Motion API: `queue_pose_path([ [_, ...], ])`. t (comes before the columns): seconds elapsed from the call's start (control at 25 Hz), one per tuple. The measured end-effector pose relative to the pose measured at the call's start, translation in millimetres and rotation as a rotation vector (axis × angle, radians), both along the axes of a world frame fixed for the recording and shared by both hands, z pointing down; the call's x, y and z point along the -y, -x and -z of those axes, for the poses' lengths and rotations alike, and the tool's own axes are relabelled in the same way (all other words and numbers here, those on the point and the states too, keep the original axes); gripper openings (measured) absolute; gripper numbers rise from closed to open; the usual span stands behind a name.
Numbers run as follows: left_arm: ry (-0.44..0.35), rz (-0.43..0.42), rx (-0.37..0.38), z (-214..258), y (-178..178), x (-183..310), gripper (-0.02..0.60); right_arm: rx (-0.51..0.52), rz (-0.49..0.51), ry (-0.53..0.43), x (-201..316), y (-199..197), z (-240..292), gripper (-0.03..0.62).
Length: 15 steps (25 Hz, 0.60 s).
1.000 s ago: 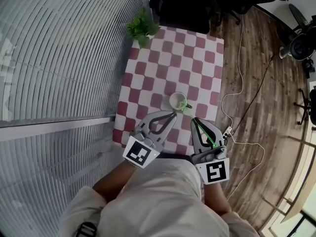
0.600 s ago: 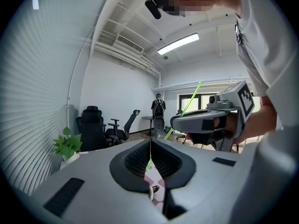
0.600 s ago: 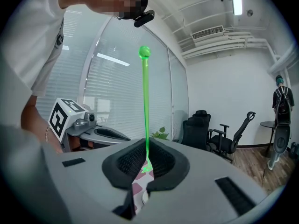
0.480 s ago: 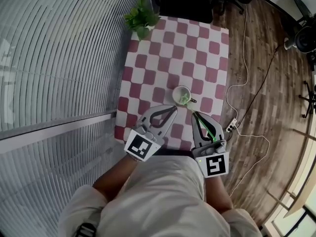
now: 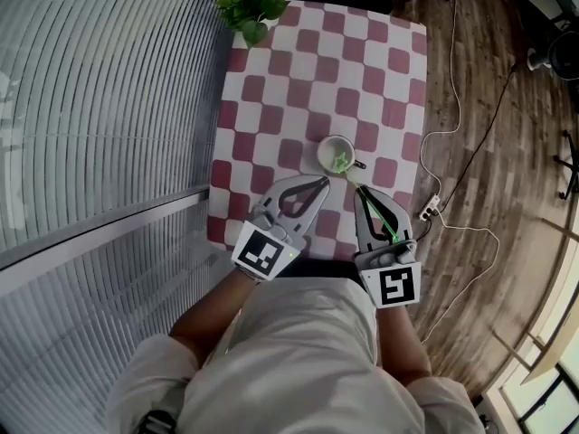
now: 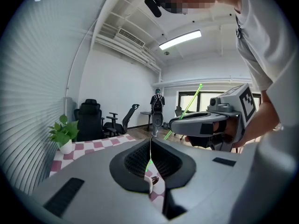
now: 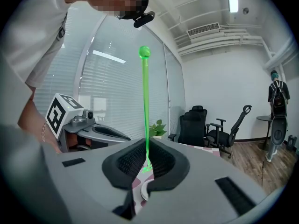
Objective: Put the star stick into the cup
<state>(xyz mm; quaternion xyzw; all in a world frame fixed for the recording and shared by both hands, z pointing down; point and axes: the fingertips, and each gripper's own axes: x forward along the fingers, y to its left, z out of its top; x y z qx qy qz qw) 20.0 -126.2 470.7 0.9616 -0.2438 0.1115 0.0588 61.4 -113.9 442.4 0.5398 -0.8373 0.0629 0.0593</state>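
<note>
A white cup [image 5: 335,152] stands on the red-and-white checked table [image 5: 271,107], near its front edge. My right gripper [image 5: 359,190] is shut on the thin green star stick [image 5: 380,217]. The stick's star end [image 5: 341,161] lies over the cup's mouth; how deep it sits I cannot tell. In the right gripper view the stick [image 7: 145,106] rises from the closed jaws to a ball tip. My left gripper [image 5: 320,182] is shut and empty, just left of the cup. The left gripper view shows the right gripper [image 6: 212,120] alongside, with the stick [image 6: 189,107] slanting above it.
A potted plant [image 5: 246,3] stands at the table's far left corner. Window blinds [image 5: 99,107] run along the left. A power strip [image 5: 427,209] and cables lie on the wooden floor to the right. Black office chairs [image 7: 198,125] stand beyond the table.
The stick's star end has moved from just beside the cup's rim to over its mouth. Both grippers stay shut and close together at the table's front.
</note>
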Motion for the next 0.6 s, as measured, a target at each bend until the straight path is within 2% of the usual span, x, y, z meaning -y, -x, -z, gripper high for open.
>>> queue_pose_path([
  [0.24, 0.012, 0.016, -0.007, -21, -2, 8, 0.032, 0.019, -0.022, -0.003, 3, -6, -25, 0.04],
  [0.6, 0.038, 0.017, 0.022, -34, 0, 14, 0.032, 0.049, -0.027, 0.017, 12, -9, -41, 0.04],
])
